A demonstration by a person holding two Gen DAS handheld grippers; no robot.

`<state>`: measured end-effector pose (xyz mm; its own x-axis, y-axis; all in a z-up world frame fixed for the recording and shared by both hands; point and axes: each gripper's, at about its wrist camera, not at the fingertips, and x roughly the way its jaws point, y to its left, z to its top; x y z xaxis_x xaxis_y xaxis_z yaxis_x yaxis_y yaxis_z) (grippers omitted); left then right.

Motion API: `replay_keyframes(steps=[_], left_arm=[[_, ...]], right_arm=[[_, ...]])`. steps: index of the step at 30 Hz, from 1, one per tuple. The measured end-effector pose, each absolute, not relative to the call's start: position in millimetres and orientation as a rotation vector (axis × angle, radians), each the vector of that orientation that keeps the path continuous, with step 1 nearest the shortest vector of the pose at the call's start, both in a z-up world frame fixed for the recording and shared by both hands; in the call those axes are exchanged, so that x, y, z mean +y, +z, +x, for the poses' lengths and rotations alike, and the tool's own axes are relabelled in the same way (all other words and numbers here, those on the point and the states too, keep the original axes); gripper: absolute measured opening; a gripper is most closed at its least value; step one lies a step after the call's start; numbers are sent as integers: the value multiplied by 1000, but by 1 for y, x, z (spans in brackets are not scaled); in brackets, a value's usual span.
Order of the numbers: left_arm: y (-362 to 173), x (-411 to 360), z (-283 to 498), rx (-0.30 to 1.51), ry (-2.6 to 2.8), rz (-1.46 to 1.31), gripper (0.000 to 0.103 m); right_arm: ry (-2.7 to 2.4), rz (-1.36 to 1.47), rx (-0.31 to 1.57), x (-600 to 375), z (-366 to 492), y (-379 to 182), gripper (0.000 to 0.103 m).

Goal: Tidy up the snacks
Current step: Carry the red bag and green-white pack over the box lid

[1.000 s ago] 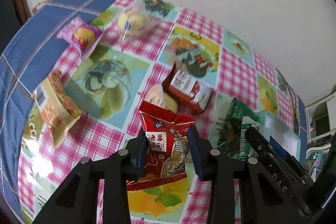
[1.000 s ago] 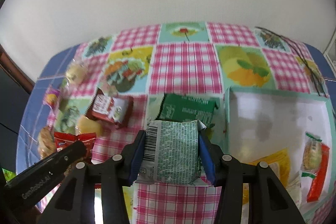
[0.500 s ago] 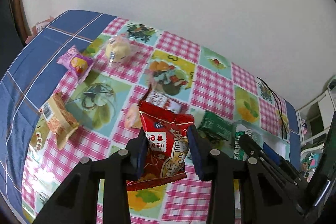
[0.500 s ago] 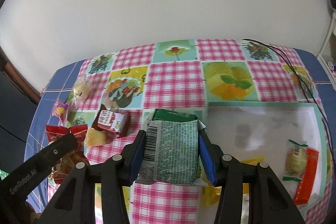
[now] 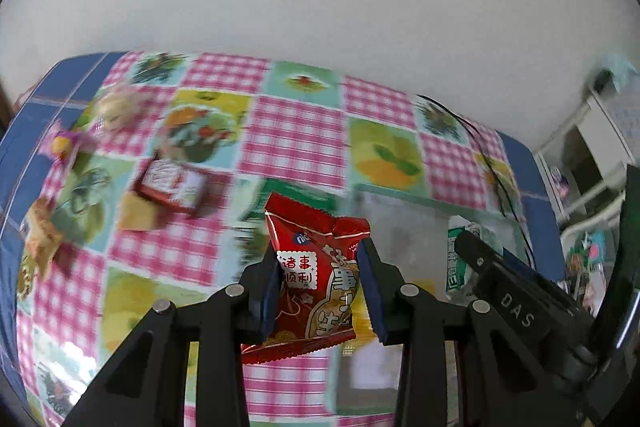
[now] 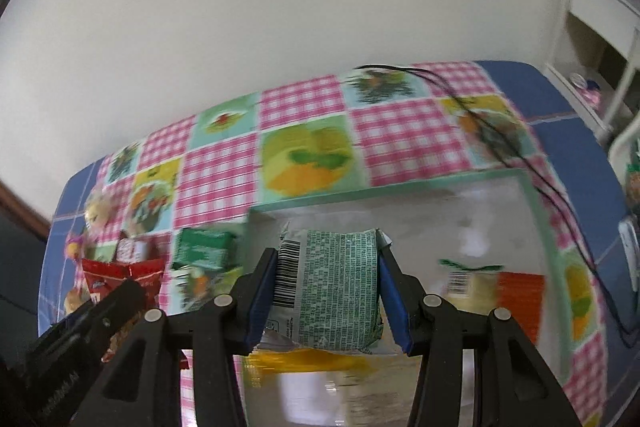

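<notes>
Over the blurred tray (image 6: 448,183), both tilted grippers clamp packets.

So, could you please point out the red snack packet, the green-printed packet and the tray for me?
red snack packet (image 5: 316,279), left wrist view, middle of its printed front.
green-printed packet (image 6: 336,287), right wrist view, middle of its text-covered back.
tray (image 6: 360,193), right wrist view, far green rim.

Left hand-held gripper (image 5: 320,289): matte black plastic linkage arms, silver round screws at the pivots, dark blue pads lining both fingers. Right hand-held gripper (image 6: 327,293): same black frame, silver screws, blue pads. White "DAS" lettering on the right one's body, seen from the left wrist view.
</notes>
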<state>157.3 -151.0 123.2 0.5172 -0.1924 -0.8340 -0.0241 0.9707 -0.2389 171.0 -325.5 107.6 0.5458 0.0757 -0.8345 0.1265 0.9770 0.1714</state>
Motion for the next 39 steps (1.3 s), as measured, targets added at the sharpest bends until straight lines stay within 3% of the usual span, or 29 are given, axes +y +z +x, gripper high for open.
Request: replay_keyframes(steps=[14, 24, 39], left_arm=[[111, -252, 171, 974, -249, -55, 38], [90, -243, 196, 927, -242, -96, 39], [55, -231, 221, 995, -241, -120, 39]], right_arm=[[-159, 318, 997, -418, 161, 89, 52], [-121, 334, 1004, -405, 177, 61, 52], [-123, 294, 1040, -386, 200, 36, 52]])
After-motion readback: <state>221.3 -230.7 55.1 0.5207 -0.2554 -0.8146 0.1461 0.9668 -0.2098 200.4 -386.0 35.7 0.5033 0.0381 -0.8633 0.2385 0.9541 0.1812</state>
